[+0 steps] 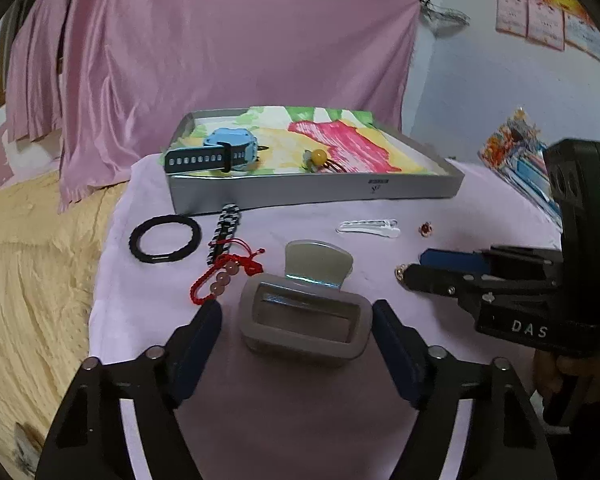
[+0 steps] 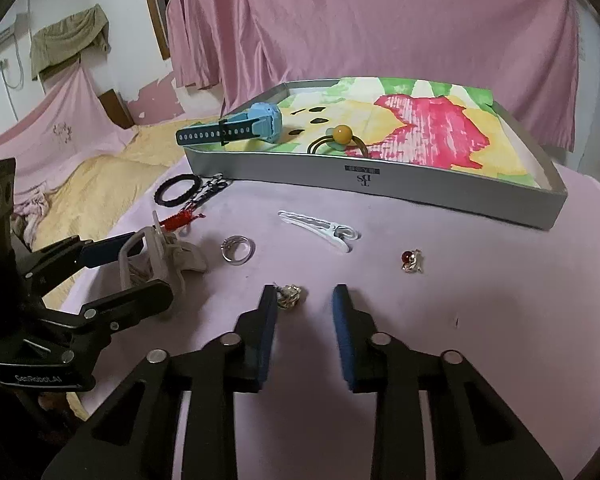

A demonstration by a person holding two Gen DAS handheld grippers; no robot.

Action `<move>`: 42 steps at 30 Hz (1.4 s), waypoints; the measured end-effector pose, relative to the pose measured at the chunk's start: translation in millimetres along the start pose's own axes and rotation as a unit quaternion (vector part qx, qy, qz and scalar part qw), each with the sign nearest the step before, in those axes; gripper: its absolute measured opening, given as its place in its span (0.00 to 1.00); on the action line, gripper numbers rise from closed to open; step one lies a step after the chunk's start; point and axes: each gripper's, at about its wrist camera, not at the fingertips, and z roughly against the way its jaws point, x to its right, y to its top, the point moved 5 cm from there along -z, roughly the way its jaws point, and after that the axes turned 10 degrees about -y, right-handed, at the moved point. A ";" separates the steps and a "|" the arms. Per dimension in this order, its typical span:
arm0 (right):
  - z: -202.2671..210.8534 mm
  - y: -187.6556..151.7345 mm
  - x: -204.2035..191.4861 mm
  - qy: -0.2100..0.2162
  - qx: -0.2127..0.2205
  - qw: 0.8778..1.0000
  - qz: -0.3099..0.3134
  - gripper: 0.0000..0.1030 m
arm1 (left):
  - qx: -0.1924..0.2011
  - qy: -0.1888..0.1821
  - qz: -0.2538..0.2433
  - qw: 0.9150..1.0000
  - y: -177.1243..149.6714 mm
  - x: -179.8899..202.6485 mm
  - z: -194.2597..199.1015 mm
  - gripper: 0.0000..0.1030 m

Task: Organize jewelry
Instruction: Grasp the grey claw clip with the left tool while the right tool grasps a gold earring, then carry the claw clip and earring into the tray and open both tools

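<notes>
Much pink cloth (image 2: 500, 320) covers table, pink curtain (image 1: 220, 60) behind

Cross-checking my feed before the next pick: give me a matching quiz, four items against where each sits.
Items:
1. beige claw clip
2. blue watch
3. gold charm
4. white hair clip

Places:
a. inside the grey tray
b. on the pink cloth, just in front of the tray
c. between the fingers of the left gripper
d. at the fingertips of the right gripper

Pairs: 1-c, 2-a, 3-d, 4-b
</notes>
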 end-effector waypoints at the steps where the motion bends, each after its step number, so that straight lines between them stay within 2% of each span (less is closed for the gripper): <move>1: -0.4 0.6 -0.1 0.001 -0.001 1.000 0.002 0.22 | -0.003 -0.004 -0.002 1.000 0.2 0.9 -0.8 0.64; 4: -1.3 1.8 -2.5 0.001 0.000 1.000 0.009 0.20 | -0.005 -0.006 -0.003 1.000 0.7 2.7 -1.8 0.59; 8: -3.7 3.5 -3.5 0.001 0.000 1.000 0.016 0.10 | -0.003 -0.010 0.003 1.000 0.3 3.3 -1.6 0.59; 13: -3.4 4.1 -2.4 0.016 0.005 1.000 0.009 0.10 | 0.004 -0.014 0.007 1.000 -1.9 7.5 1.0 0.59; 19: 10.2 5.8 7.1 0.043 0.038 0.998 -0.020 0.10 | 0.026 -0.016 0.023 0.999 2.3 9.4 7.2 0.59; 24: 18.4 19.8 18.3 0.049 0.073 0.996 -0.025 0.10 | 0.077 -0.036 0.061 0.995 24.7 9.0 14.8 0.59; 28: 20.5 42.8 30.3 0.040 0.096 0.994 -0.024 0.10 | 0.105 -0.029 0.070 0.992 53.8 5.8 10.8 0.59; 31: 17.6 62.0 40.4 0.024 0.108 0.994 -0.024 0.10 | 0.112 -0.022 0.072 0.991 76.0 1.2 1.5 0.59; 33: 13.3 72.1 46.8 0.017 0.110 0.993 -0.026 0.10 | 0.111 -0.024 0.073 0.991 89.5 -1.4 -7.5 0.59; 36: 1.2 85.8 56.8 0.009 0.102 0.994 -0.031 0.10 | 0.093 -0.004 0.069 0.993 104.9 -3.8 -25.3 0.59; 42: -28.3 101.8 67.8 0.001 0.072 0.997 -0.027 0.10 | 0.054 0.006 0.086 0.995 117.8 -13.0 -60.9 0.59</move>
